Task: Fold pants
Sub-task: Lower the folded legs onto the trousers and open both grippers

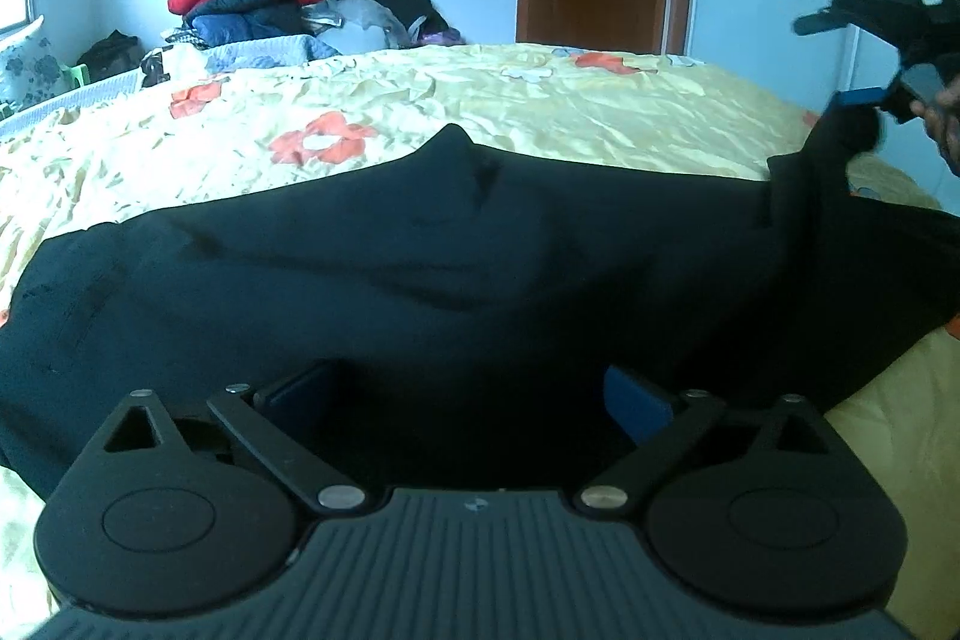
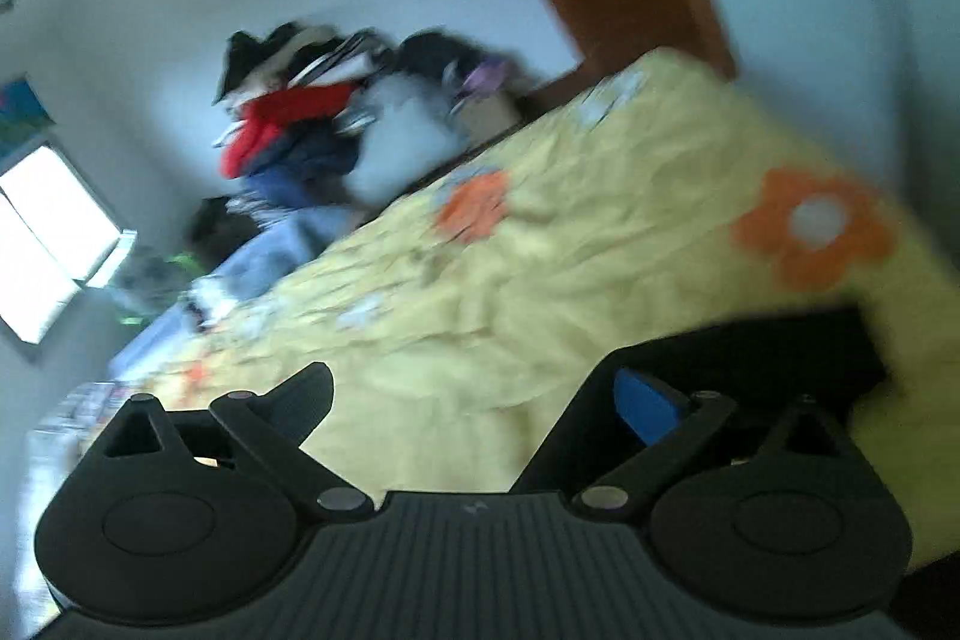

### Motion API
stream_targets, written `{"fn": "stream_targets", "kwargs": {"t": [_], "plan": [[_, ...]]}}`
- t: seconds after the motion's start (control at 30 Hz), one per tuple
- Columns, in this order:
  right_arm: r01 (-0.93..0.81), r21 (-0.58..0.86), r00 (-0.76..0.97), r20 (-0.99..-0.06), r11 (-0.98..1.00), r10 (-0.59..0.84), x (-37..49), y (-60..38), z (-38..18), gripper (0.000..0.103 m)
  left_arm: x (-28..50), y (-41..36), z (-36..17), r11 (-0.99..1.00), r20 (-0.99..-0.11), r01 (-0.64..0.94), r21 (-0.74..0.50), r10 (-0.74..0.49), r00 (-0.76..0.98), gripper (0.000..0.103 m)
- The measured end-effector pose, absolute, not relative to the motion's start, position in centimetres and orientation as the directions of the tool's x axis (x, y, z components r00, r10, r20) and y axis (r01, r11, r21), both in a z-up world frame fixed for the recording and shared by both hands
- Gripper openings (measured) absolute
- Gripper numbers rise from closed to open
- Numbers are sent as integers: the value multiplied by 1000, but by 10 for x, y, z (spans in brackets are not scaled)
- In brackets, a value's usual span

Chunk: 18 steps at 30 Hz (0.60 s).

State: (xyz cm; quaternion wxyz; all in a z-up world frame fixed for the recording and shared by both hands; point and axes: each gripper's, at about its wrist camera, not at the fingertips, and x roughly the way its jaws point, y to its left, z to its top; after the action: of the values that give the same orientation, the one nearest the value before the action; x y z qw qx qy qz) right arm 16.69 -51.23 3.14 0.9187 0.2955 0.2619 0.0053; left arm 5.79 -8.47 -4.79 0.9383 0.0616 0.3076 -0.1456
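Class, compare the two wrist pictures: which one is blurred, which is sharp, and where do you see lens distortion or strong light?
Left wrist view: sharp; the black pants read as a dark mass with faint creases, and fisheye bends the bed edge into an arc. Right wrist view: tilted and motion-blurred, smearing the clothes pile and the orange flower print; the window is blown out white.

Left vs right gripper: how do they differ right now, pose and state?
The left gripper sits low over the black pants, level with the bed; the right gripper is raised at the pants' edge and rolled, so its view tilts. The left wrist view is sharp, the right wrist view blurred. The left's jaws frame only dark cloth; the right's frame mostly yellow bedsheet, with black cloth at one finger. Both have jaws spread wide with blue pads.
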Motion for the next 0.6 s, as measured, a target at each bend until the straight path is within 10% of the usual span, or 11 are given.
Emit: {"fn": "stream_targets", "kwargs": {"t": [0.4, 0.6], "plan": [[309, 603, 741, -638, 735, 211, 144, -548, -4, 102, 58, -85, -49, 948, -597, 316, 27, -238, 766, 102], [-42, 861, 793, -280, 507, 540, 196, -520, 23, 102, 58, -85, -49, 948, -598, 316, 27, -238, 766, 102]]}}
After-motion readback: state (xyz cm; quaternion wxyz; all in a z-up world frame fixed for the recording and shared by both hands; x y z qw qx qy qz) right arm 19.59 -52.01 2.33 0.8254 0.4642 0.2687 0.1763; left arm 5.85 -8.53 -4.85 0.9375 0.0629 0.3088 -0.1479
